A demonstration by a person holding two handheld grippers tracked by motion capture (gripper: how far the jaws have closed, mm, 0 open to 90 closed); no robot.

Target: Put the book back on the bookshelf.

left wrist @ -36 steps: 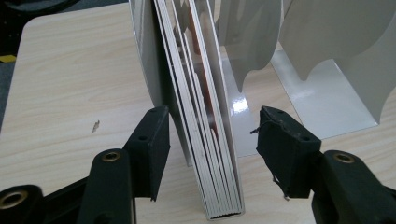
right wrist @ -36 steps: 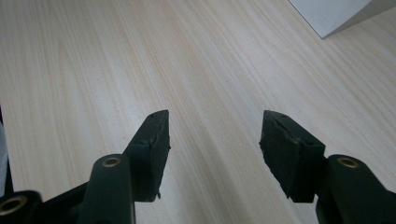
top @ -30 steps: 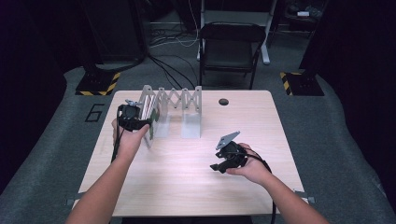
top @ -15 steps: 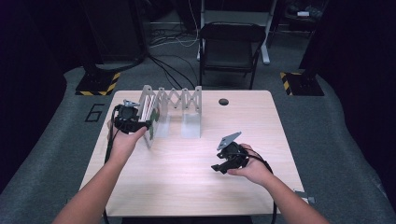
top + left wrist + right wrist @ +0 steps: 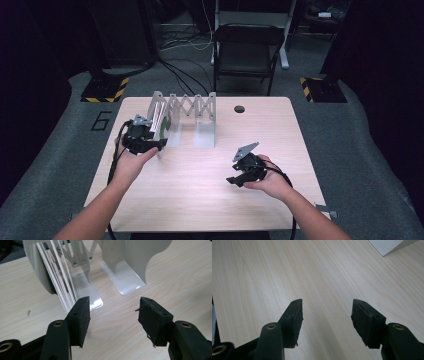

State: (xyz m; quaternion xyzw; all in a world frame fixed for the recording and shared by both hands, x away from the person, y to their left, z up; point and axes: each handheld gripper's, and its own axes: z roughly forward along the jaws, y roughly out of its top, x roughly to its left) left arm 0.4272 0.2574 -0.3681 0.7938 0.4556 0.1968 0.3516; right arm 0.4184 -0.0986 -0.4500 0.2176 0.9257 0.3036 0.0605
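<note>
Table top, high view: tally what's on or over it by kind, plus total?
Expanding metal rack: 1
Stack of thin flat boards in the rack's left end: 1, board count unclear
Small dark round thing: 1
Handheld grippers, left gripper and right gripper, jaws open: 2
Total: 5

The table (image 5: pixel 200 200) is brightly and evenly lit from above, while the floor (image 5: pixel 360 150) around it falls into deep darkness. Glare shines on the rack's (image 5: pixel 122 282) metal feet. Shadows are soft. The high view looks slightly grainy; the jaws appear sharp.
</note>
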